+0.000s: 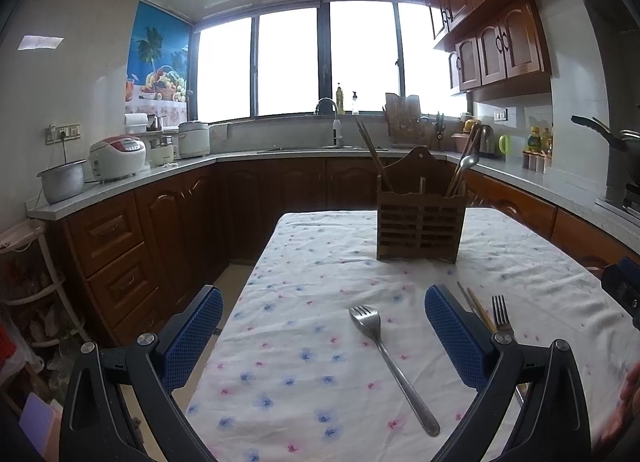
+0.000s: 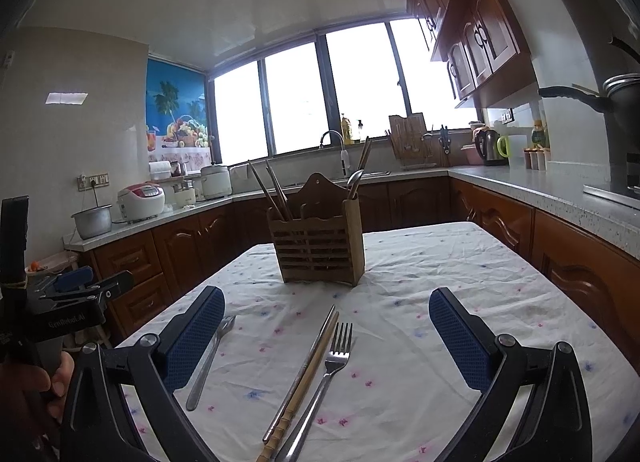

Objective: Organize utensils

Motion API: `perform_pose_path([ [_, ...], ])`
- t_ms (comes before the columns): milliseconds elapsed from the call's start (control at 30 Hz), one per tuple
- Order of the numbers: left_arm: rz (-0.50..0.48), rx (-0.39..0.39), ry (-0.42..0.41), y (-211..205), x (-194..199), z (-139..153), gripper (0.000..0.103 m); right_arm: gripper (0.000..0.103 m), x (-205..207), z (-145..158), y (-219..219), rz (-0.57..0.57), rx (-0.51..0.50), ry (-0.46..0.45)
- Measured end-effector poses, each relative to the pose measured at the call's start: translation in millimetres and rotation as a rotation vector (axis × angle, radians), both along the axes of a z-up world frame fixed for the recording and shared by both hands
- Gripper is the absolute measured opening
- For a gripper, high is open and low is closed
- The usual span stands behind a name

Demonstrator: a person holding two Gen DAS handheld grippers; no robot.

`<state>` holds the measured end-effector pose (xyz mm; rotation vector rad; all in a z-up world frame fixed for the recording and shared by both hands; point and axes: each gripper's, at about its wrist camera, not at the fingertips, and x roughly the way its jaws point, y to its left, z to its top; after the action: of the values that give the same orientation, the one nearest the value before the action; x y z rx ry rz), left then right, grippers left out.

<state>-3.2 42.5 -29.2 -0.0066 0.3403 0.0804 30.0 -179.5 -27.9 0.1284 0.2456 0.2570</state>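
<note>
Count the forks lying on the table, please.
2. One fork lies on the left, by the left gripper. The other fork lies right of the chopsticks. More may hide inside the wooden holder.

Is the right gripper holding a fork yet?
No. The right gripper is open and empty, and the fork lies flat on the tablecloth beside the chopsticks.

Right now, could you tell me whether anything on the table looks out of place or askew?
Yes: two forks and a pair of chopsticks lie loose on the tablecloth instead of in the wooden holder. One fork lies alone at a slant; the other fork lies beside the chopsticks. Nothing looks spilled or damaged.
</note>
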Motion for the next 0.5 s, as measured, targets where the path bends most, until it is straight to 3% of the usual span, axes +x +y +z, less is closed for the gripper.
perform_pose_path([
  [500, -0.002, 0.004, -0.004, -4.6, -2.4, 2.7, 0.102, 0.103, 0.9, 5.1, 3.5, 0.012, 0.0, -0.015],
])
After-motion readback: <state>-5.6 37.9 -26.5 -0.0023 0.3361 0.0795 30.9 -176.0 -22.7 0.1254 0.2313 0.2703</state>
